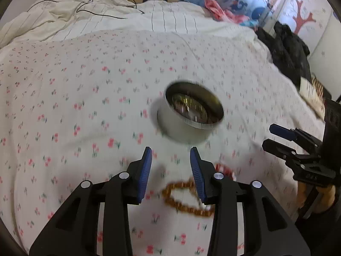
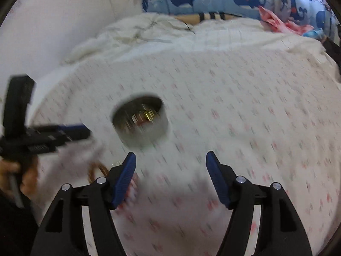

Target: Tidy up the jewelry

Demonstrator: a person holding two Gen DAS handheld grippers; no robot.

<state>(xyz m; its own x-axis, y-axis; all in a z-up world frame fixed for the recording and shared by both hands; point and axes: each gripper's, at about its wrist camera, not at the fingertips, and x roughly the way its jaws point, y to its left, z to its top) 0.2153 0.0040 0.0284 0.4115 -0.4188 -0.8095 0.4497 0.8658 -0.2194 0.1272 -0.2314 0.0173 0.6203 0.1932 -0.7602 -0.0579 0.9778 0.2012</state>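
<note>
Amber beads strung as a bracelet [image 1: 187,200] are seen in the left wrist view lying on the flowered bedspread [image 1: 74,106], just below and between the blue pads of the left hand-held gripper [image 1: 170,160], whose jaws stand moderately apart with nothing held between them. A second, reddish-white beaded piece [image 1: 223,169] is glimpsed just behind the right-side finger, though blur keeps its form unclear. Ahead on the bed a round metal tin [image 1: 189,117] is found uncovered, and glinting gold-coloured items are made out inside it, too smeared to be named. The right hand-held gripper [image 1: 277,138] is seen at the right edge, apart from the tin. In the right wrist view the right hand-held gripper [image 2: 170,162] is shown wide open and empty above bare bedspread, with the tin [image 2: 141,123] ahead to the left and the left hand-held gripper [image 2: 74,130] beside it; part of the amber bracelet [image 2: 97,168] is caught near the left finger. The step in hand is judged to be the pick-up of the amber bracelet; a lowering and closing on the beads is called for, then a carry to the tin.
</note>
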